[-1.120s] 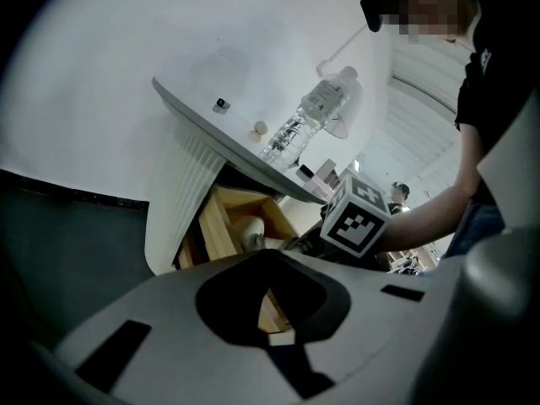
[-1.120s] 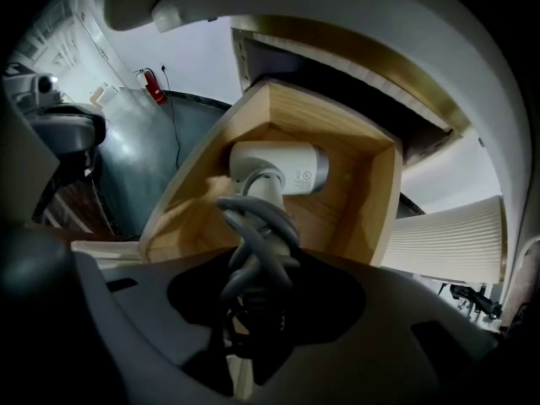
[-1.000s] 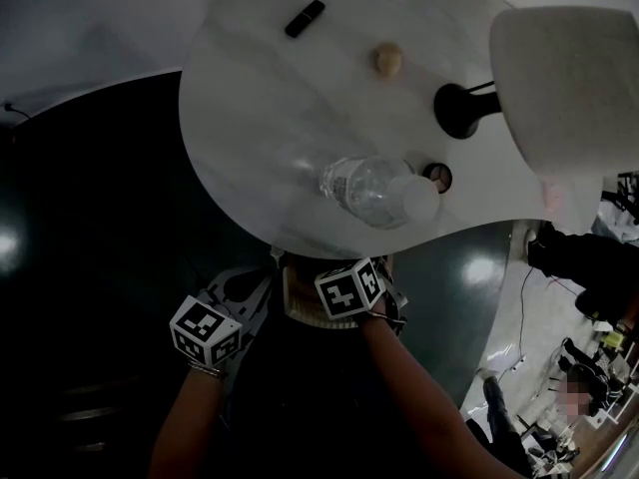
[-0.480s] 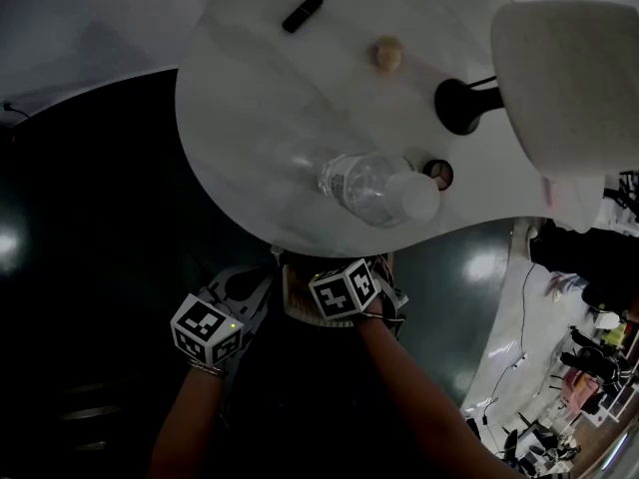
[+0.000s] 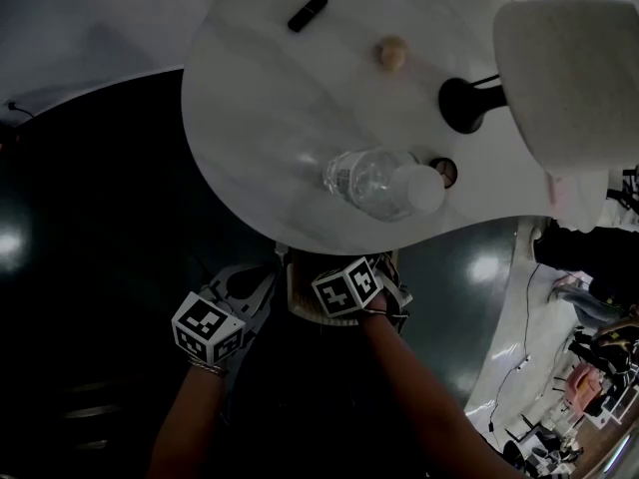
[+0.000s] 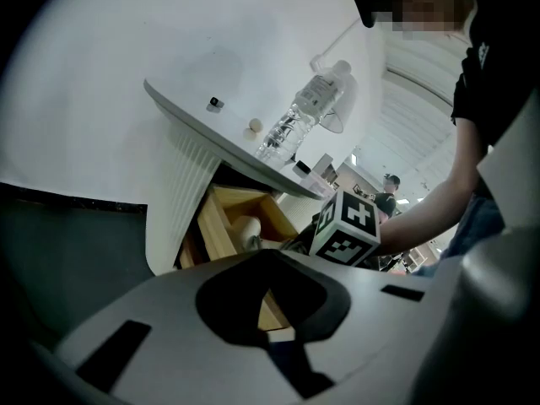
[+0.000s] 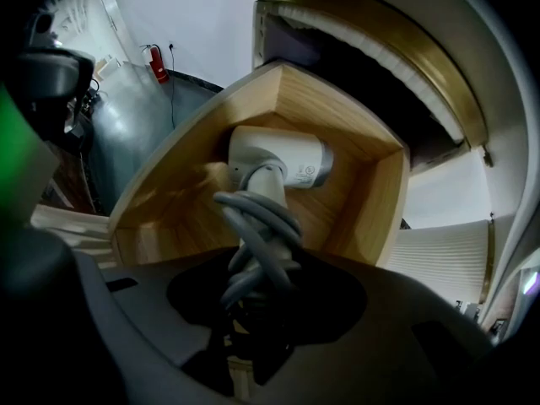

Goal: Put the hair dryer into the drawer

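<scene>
On my white round table [image 5: 260, 118] stands 1 clear water bottle [image 5: 379, 183]; farther off are a small black bar [image 5: 307, 13], a beige lump [image 5: 392, 54] and a white-shaded lamp [image 5: 569, 78]

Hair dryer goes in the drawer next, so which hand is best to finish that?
Right. The right gripper grips the hair dryer by its cord-wrapped handle, its head down inside the wooden drawer. The left gripper holds nothing and sits outside the drawer.
</scene>
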A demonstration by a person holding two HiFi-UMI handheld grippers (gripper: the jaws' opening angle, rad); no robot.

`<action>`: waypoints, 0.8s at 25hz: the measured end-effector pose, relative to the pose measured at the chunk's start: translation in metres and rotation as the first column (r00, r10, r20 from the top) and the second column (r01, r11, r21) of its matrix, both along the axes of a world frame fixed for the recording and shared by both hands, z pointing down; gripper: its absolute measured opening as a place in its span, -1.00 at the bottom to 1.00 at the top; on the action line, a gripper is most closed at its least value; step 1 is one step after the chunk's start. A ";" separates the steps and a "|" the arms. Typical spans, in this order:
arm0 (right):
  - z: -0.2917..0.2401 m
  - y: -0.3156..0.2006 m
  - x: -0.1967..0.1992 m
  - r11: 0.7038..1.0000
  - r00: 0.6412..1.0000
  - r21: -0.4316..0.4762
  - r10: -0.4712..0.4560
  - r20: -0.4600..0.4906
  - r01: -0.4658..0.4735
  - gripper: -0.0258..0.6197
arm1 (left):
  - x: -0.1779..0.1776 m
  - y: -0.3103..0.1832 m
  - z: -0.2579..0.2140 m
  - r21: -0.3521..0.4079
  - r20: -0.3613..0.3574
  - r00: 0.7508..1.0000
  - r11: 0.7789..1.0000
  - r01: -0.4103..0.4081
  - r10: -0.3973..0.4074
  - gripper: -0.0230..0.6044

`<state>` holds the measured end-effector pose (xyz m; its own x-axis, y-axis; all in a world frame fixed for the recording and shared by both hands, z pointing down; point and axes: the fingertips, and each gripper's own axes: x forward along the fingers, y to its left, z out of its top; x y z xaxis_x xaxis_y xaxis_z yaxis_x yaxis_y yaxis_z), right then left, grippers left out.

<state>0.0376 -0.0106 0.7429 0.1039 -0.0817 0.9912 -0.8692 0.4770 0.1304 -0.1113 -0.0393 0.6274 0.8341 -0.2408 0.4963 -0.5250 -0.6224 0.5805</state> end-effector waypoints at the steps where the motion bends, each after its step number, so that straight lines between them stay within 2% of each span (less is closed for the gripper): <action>1: 0.001 0.000 0.000 1.000 1.000 -0.006 -0.004 -0.001 0.004 -0.34 | -0.001 0.001 0.001 -0.002 0.002 1.000 1.000 0.000 0.000 -0.90; 6: 0.005 0.004 0.000 0.998 0.999 -0.052 -0.040 0.009 0.040 -0.32 | 0.001 0.001 -0.007 0.009 -0.019 1.000 1.000 -0.004 0.004 -0.90; 10: 0.007 0.007 -0.002 0.997 0.998 -0.055 -0.056 0.024 0.058 -0.27 | 0.003 0.000 -0.012 0.023 -0.027 1.000 1.000 0.005 -0.005 -0.90; 14: 0.007 0.007 -0.008 0.995 0.997 -0.068 -0.068 0.045 0.071 -0.14 | 0.003 0.002 -0.016 0.030 -0.034 0.999 1.000 0.007 -0.006 -0.90; 20: -0.009 0.008 -0.004 0.996 0.996 -0.056 -0.063 0.062 0.066 -0.13 | 0.005 0.009 -0.017 0.029 -0.026 1.000 1.000 0.009 -0.008 -0.90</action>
<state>0.0333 -0.0028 0.7341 0.0404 -0.0289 0.9988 -0.8418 0.5375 0.0496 -0.1060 -0.0302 0.6104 0.8447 -0.2618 0.4668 -0.5149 -0.6352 0.5756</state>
